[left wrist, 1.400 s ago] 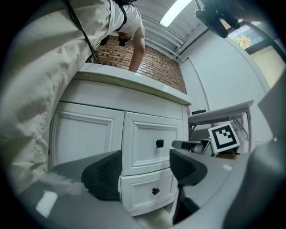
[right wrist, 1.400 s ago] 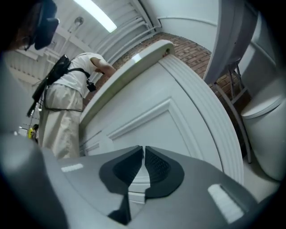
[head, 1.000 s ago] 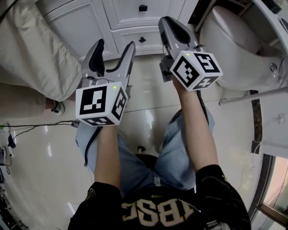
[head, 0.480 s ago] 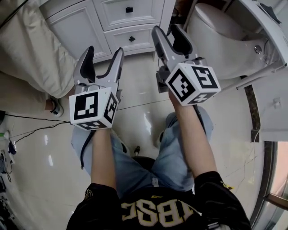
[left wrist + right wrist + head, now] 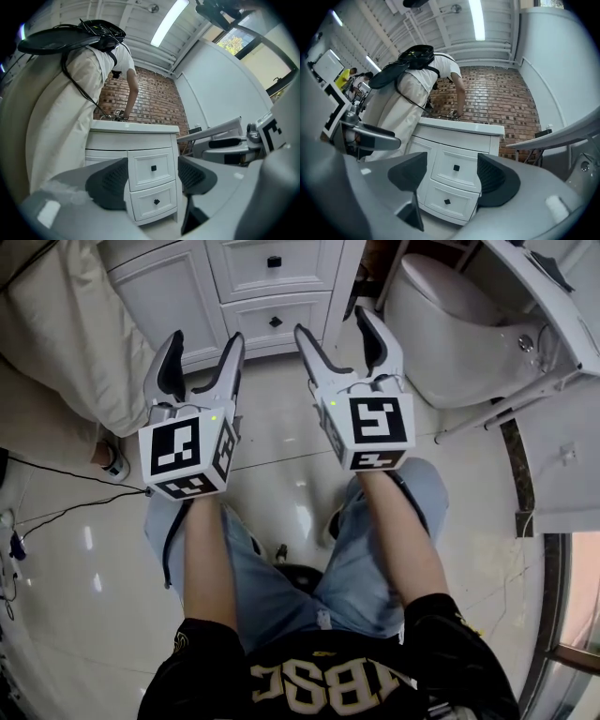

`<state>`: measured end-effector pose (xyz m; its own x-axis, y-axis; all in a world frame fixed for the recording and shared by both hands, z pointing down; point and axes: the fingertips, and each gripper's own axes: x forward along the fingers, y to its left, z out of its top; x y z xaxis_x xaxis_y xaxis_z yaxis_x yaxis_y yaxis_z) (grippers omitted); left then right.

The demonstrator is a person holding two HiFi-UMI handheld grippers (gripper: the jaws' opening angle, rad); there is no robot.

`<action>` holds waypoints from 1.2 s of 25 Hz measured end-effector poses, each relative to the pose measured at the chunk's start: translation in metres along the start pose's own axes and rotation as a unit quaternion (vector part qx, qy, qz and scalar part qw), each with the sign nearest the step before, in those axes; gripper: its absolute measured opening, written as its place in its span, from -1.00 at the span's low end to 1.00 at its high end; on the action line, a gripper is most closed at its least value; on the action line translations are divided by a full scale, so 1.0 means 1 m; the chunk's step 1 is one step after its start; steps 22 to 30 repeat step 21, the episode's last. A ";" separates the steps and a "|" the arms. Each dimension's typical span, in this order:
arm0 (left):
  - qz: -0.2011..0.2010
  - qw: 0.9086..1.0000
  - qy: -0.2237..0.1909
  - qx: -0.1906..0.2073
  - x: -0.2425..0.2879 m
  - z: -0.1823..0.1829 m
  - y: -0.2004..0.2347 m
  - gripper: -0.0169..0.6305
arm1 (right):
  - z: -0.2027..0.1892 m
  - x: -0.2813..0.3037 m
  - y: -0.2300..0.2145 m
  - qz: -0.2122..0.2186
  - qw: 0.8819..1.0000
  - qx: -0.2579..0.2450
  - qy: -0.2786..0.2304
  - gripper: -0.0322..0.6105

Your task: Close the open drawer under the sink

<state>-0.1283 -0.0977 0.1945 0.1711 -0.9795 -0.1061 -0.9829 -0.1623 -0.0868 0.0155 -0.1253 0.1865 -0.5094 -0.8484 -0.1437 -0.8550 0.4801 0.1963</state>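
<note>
The white sink cabinet (image 5: pixel 169 296) stands ahead of me with two drawers, one above the other. The upper drawer (image 5: pixel 152 168) and the lower drawer (image 5: pixel 156 202) each carry a black knob, and both fronts look flush with the cabinet. My left gripper (image 5: pixel 203 345) is open over the tiled floor, short of the cabinet, with nothing between its fingers. My right gripper (image 5: pixel 335 326) hangs beside it with its jaws opening and nothing between them. Both grippers point level at the drawers (image 5: pixel 454 168) without touching them.
A person in light clothes (image 5: pixel 75 112) with a black backpack (image 5: pixel 410 63) leans over the sink at the cabinet's left. A white toilet (image 5: pixel 450 324) stands to the right, next to a slanted rail (image 5: pixel 506 404). A black cable (image 5: pixel 66 495) runs along the floor at left.
My right gripper has rolled so its marker cube faces up, opened from shut and drawn back from the lower drawer. My left gripper has also pulled back a little, still open.
</note>
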 end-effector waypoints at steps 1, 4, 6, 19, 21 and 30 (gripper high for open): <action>0.002 1.000 0.001 -0.001 -0.001 -0.001 0.001 0.09 | -0.001 -0.001 -0.001 0.000 1.000 0.003 0.001 0.12; 0.003 1.000 0.005 -0.002 -0.001 -0.003 0.003 0.09 | -0.004 -0.001 -0.007 -0.003 1.000 0.028 0.009 0.12; 0.003 1.000 0.004 -0.001 0.000 -0.002 0.004 0.09 | -0.006 0.002 -0.009 -0.004 0.999 0.038 0.013 0.12; -0.004 1.000 0.002 -0.010 0.005 -0.003 0.002 0.09 | -0.013 0.006 -0.005 0.012 0.999 0.037 0.023 0.11; -0.006 1.000 0.002 -0.011 0.008 -0.004 0.001 0.09 | -0.014 0.007 -0.007 0.012 0.999 0.039 0.024 0.11; -0.006 1.000 0.002 -0.011 0.008 -0.004 0.001 0.09 | -0.014 0.007 -0.007 0.012 0.999 0.039 0.024 0.11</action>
